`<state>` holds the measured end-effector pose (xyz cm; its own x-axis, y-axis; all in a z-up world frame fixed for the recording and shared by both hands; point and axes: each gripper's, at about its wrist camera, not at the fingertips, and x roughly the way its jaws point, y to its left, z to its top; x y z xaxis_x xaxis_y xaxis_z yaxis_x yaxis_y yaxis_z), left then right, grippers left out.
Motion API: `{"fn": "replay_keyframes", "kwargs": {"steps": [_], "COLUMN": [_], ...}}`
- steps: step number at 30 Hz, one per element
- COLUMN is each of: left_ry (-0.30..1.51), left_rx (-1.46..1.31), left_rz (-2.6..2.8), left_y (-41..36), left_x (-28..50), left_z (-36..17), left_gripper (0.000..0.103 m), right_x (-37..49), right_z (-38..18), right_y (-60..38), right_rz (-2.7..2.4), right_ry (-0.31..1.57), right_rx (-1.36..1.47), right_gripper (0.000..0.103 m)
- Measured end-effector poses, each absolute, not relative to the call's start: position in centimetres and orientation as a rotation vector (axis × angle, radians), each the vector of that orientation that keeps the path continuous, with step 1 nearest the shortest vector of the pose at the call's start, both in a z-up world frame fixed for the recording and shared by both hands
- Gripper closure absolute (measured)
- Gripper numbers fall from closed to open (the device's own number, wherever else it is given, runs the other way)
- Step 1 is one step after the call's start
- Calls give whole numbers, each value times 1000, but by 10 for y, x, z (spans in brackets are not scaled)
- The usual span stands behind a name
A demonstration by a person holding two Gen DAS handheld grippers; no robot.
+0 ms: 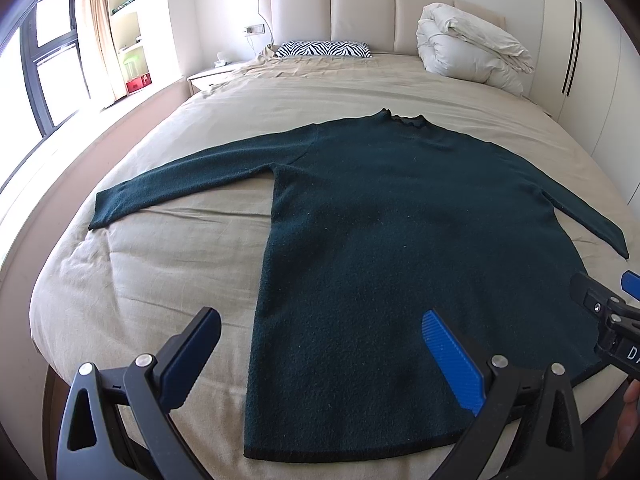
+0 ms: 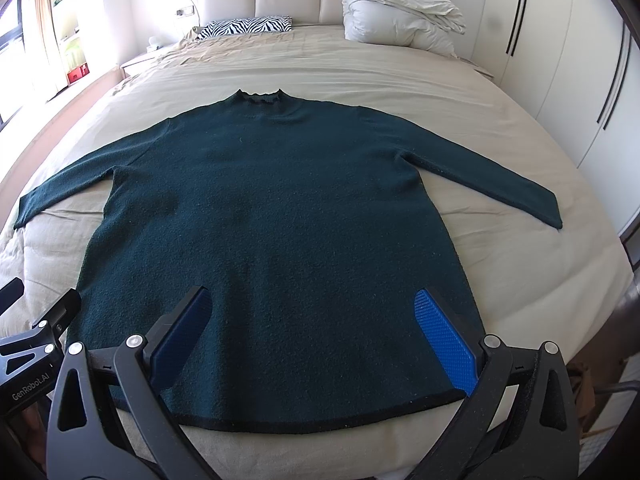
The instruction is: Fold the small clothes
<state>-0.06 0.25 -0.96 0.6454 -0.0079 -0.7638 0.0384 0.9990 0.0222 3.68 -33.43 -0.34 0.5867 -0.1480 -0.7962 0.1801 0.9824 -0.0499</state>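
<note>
- The left gripper [image 1: 320,356] has its jaws spread wide and holds nothing; it hovers over the near left hem corner of the dark green sweater [image 1: 400,240].
- The right gripper [image 2: 316,336] is likewise wide apart and empty, over the hem's right part.
- The sweater lies flat on the bed [image 2: 360,76] ahead of both grippers, sleeves out, collar [image 2: 260,98] far.
- A zebra pillow [image 2: 248,26] and folded duvet [image 2: 400,12] lie beyond.

Dark green sweater [image 2: 280,216], flat, sleeves spread
</note>
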Motion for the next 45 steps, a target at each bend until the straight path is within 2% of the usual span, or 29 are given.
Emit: {"fn": "replay_keyframes", "kwargs": {"steps": [45], "left_ry": [882], "left_rx": [34], "left_rz": [-31], "left_y": [2], "left_x": [-4], "left_z": [-18], "left_gripper": [0], "right_x": [36], "right_z": [-9], "right_y": [-336], "right_rz": [-190], "right_ry": [931], "right_rx": [41], "right_gripper": [0]}}
